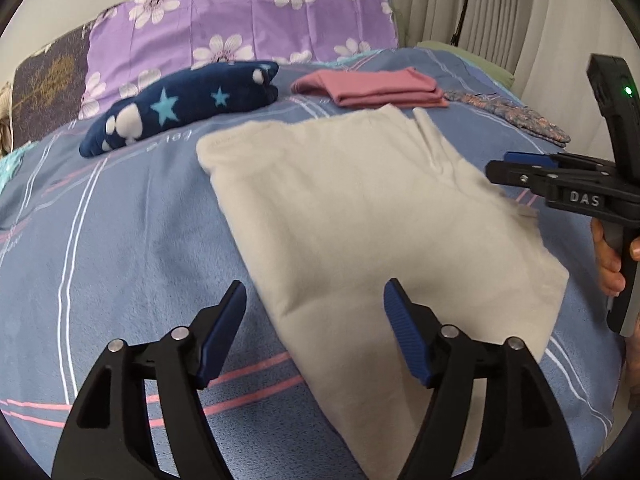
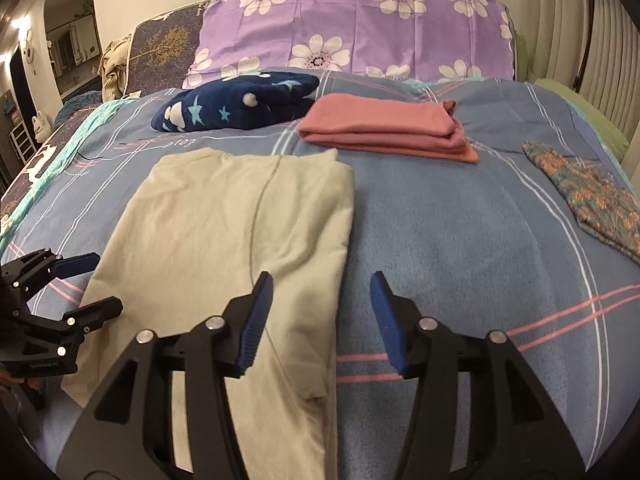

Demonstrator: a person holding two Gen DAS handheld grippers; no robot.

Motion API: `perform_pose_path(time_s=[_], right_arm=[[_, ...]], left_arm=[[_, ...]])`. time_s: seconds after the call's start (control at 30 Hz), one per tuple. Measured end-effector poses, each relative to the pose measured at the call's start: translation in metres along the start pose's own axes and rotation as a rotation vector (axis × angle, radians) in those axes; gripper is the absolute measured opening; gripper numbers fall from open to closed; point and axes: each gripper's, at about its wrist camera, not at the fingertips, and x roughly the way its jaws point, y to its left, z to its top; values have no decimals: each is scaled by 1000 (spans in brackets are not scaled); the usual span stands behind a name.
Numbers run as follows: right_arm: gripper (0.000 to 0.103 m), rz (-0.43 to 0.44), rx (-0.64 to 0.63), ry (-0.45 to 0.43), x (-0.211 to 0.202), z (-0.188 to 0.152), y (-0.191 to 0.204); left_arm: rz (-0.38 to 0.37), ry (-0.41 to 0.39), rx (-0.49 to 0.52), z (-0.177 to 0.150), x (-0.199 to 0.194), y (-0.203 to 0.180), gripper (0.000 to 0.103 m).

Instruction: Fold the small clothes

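A beige garment [image 1: 372, 216] lies folded flat on the blue striped bedspread [image 1: 120, 240], filling the middle of the left wrist view and the left half of the right wrist view. The left gripper [image 1: 316, 304] hangs over its near edge, jaws apart, gripping nothing. The right gripper [image 2: 322, 300] stands just as empty, jaws spread above the garment's right edge. Farther up sit a folded pink garment [image 2: 384, 128] and a navy star-print bundle [image 2: 240, 108], with a purple flowered pillow [image 2: 360, 28] behind.
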Motion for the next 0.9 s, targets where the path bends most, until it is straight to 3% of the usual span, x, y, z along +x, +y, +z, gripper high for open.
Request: perform_pose_path(time_s=[0.23, 0.57, 0.77, 0.9], right_arm=[[60, 62, 77, 69, 13, -14, -18], [61, 200, 156, 114, 25, -16, -29], [65, 404, 189, 183, 38, -9, -31], [67, 453, 154, 221, 50, -1, -29]], left_arm=[[-98, 31, -126, -2, 11, 21, 78], [-140, 39, -111, 1, 18, 20, 82], [-240, 42, -147, 13, 25, 25, 82], [-290, 46, -186, 16, 32, 30, 76]])
